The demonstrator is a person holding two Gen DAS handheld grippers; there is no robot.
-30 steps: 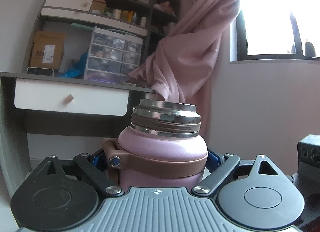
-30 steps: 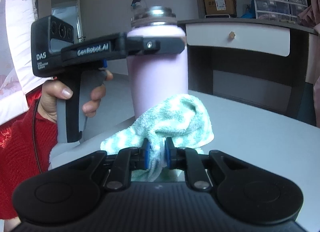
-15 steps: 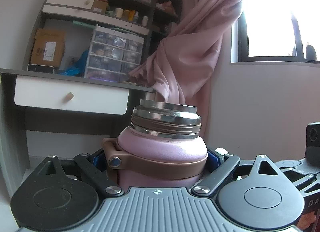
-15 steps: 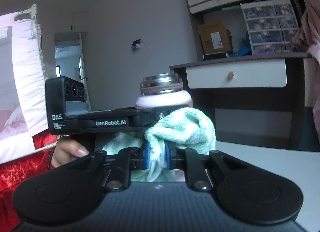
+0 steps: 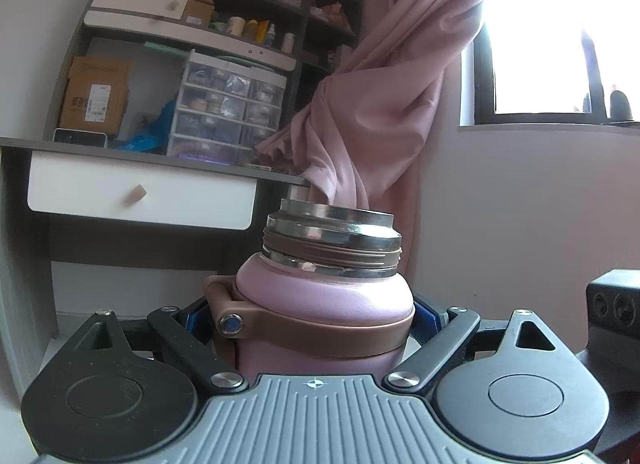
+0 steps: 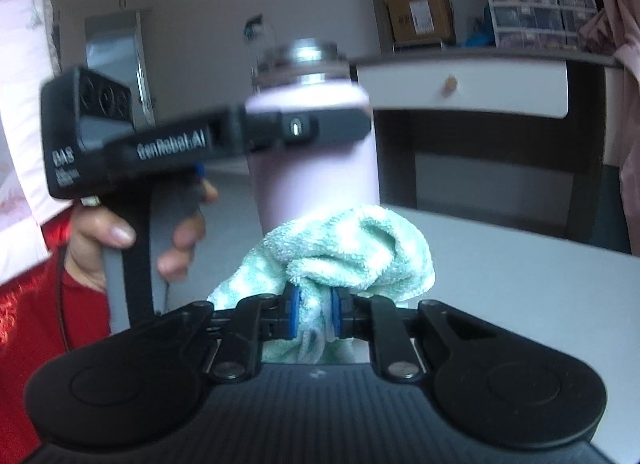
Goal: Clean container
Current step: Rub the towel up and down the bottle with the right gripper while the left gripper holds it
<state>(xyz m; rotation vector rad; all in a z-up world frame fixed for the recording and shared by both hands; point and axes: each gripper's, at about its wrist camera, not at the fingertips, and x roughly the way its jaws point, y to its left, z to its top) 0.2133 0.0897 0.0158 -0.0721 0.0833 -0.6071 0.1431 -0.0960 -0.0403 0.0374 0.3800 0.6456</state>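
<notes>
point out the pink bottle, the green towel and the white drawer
pink bottle (image 5: pixel 324 304), left wrist view, on its shoulder
green towel (image 6: pixel 352 248), right wrist view, on the bunched top
white drawer (image 6: pixel 500 84), right wrist view, on its front

Home bedroom or study: desk (image 5: pixel 140 160) with drawer, cluttered shelves (image 5: pixel 256 4), pink curtain (image 5: pixel 380 104), window (image 5: pixel 560 64).

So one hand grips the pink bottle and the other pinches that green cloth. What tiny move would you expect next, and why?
Probably the right gripper presses the cloth against the bottle and rubs along its side. The cloth is bunched between its fingers right in front of the bottle's lower part; whether it touches is unclear. The left gripper is clamped around the bottle below its open metal mouth, keeping it upright.
</notes>
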